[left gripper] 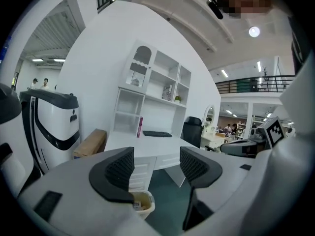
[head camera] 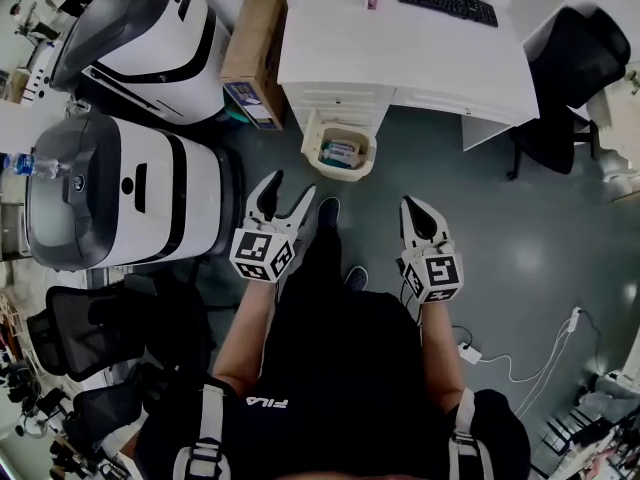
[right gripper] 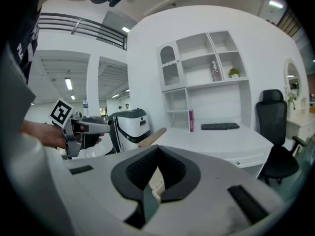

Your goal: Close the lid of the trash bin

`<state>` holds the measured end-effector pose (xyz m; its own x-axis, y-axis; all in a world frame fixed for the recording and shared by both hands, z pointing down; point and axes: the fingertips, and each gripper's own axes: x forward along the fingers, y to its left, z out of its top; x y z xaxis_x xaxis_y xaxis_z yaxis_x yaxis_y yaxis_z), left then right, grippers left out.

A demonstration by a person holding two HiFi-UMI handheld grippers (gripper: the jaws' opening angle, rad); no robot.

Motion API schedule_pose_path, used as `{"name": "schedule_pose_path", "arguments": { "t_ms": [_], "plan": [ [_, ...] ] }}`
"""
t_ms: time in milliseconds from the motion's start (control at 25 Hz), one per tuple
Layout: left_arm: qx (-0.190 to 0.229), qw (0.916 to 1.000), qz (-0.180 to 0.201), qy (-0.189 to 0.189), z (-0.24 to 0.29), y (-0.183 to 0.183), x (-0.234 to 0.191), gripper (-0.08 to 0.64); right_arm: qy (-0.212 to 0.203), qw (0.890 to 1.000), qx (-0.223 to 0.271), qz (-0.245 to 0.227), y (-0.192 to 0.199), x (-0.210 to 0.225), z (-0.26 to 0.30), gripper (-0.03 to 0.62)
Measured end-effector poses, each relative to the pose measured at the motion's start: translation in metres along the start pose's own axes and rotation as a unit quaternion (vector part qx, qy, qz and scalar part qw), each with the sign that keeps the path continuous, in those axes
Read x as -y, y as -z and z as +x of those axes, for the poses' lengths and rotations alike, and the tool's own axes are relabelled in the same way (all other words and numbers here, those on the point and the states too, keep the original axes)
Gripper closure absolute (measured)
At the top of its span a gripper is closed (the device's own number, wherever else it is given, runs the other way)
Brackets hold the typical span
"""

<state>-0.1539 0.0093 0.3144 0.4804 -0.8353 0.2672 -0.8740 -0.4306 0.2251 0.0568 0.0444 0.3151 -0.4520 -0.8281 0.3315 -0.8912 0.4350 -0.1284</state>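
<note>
A small cream trash bin (head camera: 341,149) stands on the grey floor against the front of the white desk, its top open and packaging showing inside. My left gripper (head camera: 290,189) hangs short of it, slightly to its left, jaws open with nothing between them. To the right, my right gripper (head camera: 413,208) is shut and empty. In the left gripper view the bin (left gripper: 141,204) peeks out under the left jaw of the open left gripper (left gripper: 156,154). In the right gripper view a sliver of the bin (right gripper: 155,181) shows below the closed tips of the right gripper (right gripper: 158,151).
The white desk (head camera: 400,63) carries a keyboard (head camera: 447,1). A cardboard box (head camera: 253,48) leans left of the bin. Two large white-and-grey machines (head camera: 140,33) (head camera: 115,198) fill the left side. A black office chair (head camera: 575,68) stands on the right, and a white cable (head camera: 520,363) lies on the floor.
</note>
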Motion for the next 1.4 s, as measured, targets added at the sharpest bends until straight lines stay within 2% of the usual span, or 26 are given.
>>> {"name": "schedule_pose_path", "arguments": {
  "t_ms": [160, 560, 1120, 1400],
  "plan": [
    [-0.007, 0.9999, 0.009, -0.008, 0.013, 0.002, -0.016, 0.262, -0.005, 1.0, -0.008, 0.005, 0.006, 0.006, 0.023, 0.589],
    [-0.023, 0.9997, 0.009, -0.003, 0.035, 0.011, -0.024, 0.262, -0.009, 1.0, -0.02, 0.007, 0.012, 0.013, 0.051, 0.589],
    [-0.056, 0.9984, -0.009, -0.001, 0.066, 0.042, -0.052, 0.262, -0.005, 0.998, -0.053, 0.023, 0.039, 0.02, 0.084, 0.589],
    [-0.054, 0.9985, -0.006, 0.006, 0.082, 0.037, -0.06, 0.262, -0.012, 0.998, -0.058, 0.021, 0.039, 0.018, 0.1, 0.589]
  ]
}}
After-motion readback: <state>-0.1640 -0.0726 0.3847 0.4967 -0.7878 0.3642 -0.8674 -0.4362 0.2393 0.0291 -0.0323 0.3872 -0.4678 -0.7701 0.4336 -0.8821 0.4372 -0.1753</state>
